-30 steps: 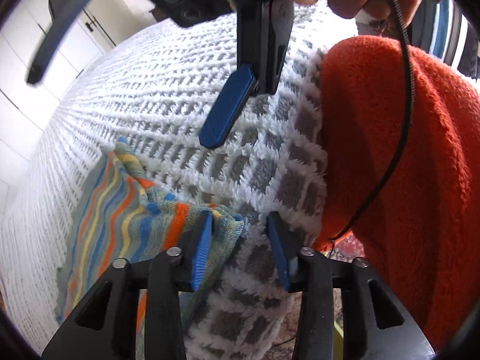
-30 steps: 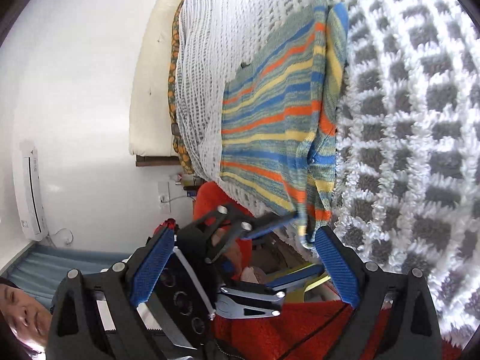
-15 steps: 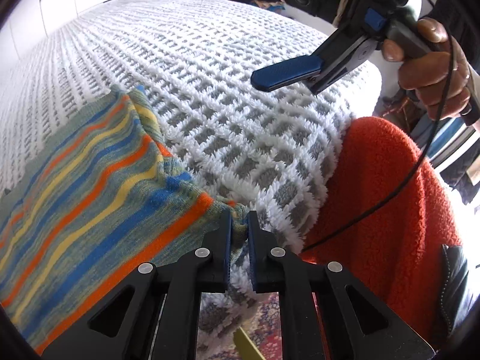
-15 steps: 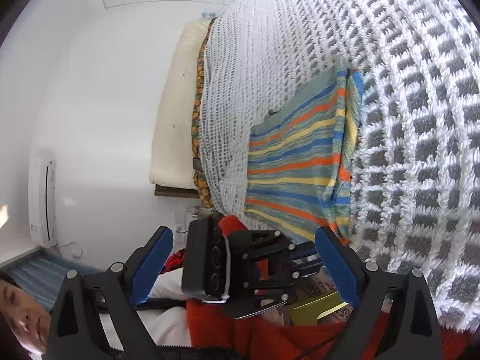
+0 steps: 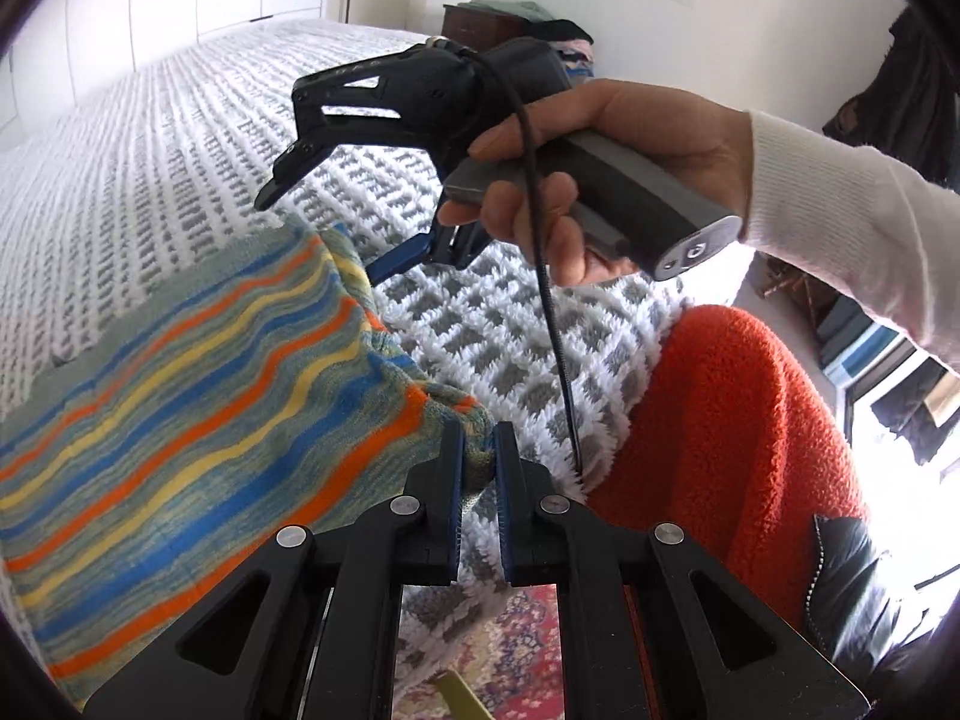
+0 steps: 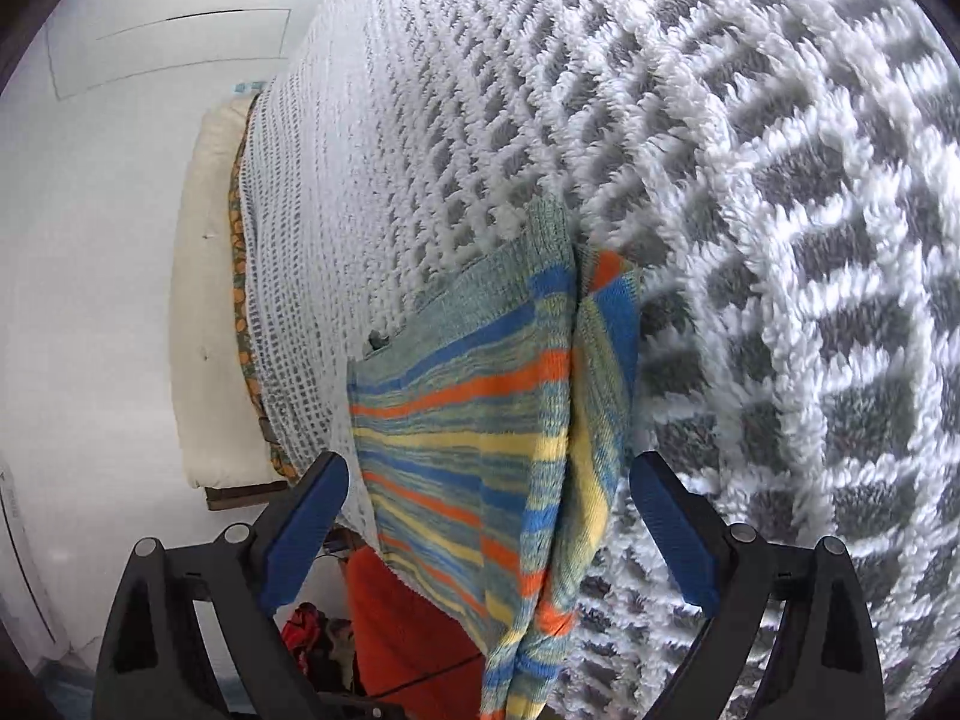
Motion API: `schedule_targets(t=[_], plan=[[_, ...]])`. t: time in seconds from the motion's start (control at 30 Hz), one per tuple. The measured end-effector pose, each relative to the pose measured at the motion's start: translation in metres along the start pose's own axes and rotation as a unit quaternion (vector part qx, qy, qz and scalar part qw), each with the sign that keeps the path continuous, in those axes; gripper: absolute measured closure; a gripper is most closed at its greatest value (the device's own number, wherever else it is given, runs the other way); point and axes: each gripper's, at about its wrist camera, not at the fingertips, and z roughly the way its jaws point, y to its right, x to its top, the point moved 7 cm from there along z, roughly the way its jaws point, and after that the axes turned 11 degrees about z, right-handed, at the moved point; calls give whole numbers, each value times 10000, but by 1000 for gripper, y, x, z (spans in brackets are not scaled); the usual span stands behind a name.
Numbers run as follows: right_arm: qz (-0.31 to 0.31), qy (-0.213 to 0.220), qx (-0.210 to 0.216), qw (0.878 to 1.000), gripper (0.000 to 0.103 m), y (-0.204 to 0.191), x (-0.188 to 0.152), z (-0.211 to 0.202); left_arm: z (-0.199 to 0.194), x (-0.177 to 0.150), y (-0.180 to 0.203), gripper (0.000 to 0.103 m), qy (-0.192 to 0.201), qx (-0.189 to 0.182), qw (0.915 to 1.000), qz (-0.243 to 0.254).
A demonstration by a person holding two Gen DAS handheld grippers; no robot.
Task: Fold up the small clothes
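Observation:
A small striped knit garment (image 5: pixel 198 396), in blue, orange, yellow and grey-green, lies on the white and grey waffle blanket (image 5: pixel 180 138) of a bed. My left gripper (image 5: pixel 478 456) is shut on the garment's near corner at the blanket's edge. My right gripper (image 5: pixel 318 234), held in a hand, hovers open just above the garment's far corner. In the right wrist view the garment (image 6: pixel 480 420) lies between the spread blue fingers of the right gripper (image 6: pixel 486 516), with a folded edge running down its middle.
An orange fleece-clad leg (image 5: pixel 720 420) is at the bed's edge to the right. A patterned rug (image 5: pixel 510 648) lies below. A dark dresser (image 5: pixel 498 24) with clothes stands at the far wall. The mattress edge (image 6: pixel 204 300) shows left.
My left gripper closed on the garment's corner and stays shut. My right gripper moved down and left toward the garment's far corner, still open.

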Motion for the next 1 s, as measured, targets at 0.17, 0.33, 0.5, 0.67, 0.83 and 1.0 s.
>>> schedule_targets(t=[0.17, 0.33, 0.5, 0.67, 0.83, 1.0], plan=[[-482, 267, -890, 9945, 80, -9, 21, 19, -8, -6, -4, 96, 104, 9, 9999, -39], [-1043, 777, -1478, 9804, 93, -56, 9, 27, -46, -19, -38, 96, 479, -46, 9963, -709], [-1657, 650, -1359, 9746, 93, -138, -27, 52, -102, -62, -100, 96, 930, 36, 9796, -1779], [-1936, 275, -1517, 9689, 93, -191, -65, 133, -134, -133, -161, 96, 1064, 474, 9494, -2917], [-1870, -61, -1779, 9661, 93, -201, -85, 226, -136, -187, -196, 96, 1015, 789, 9179, -3754], [-1782, -214, -2055, 9621, 92, -198, -97, 285, -133, -218, -211, 96, 863, 899, 9050, -4068]])
